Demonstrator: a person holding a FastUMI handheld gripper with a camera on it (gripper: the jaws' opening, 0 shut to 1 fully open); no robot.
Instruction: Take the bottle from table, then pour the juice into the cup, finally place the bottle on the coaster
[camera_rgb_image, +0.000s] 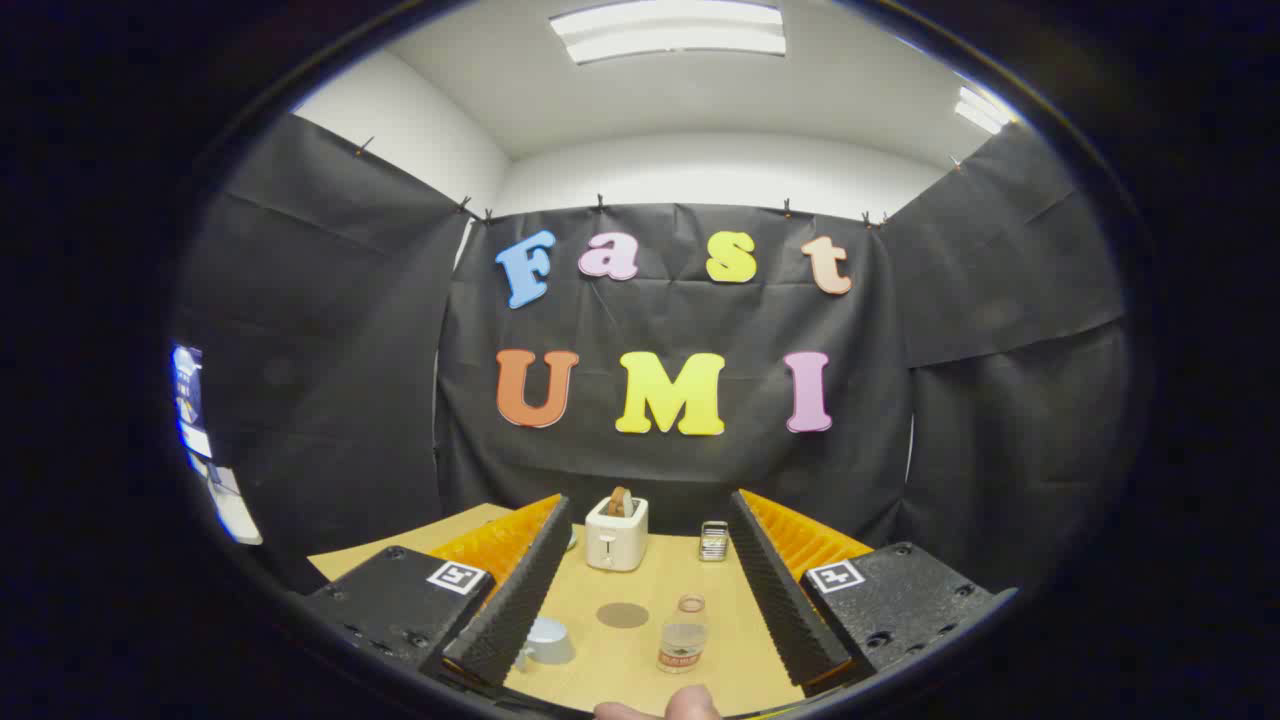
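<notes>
A small clear bottle (684, 636) with no cap and a label band stands upright on the wooden table (640, 665), between my fingers and nearer the right one. A pale cup (547, 641) sits close by the left finger's tip. The round brown coaster (622, 615) lies flat on the table between cup and bottle, a little farther off. My gripper (650, 520) is open, its fingers (515, 600) spread wide above the table, touching nothing.
A white toaster (616, 533) with a slice of bread in it stands at the table's far side. A small metal rack-like object (713, 540) is to its right. A fingertip of a person's hand (690, 703) shows just below the bottle.
</notes>
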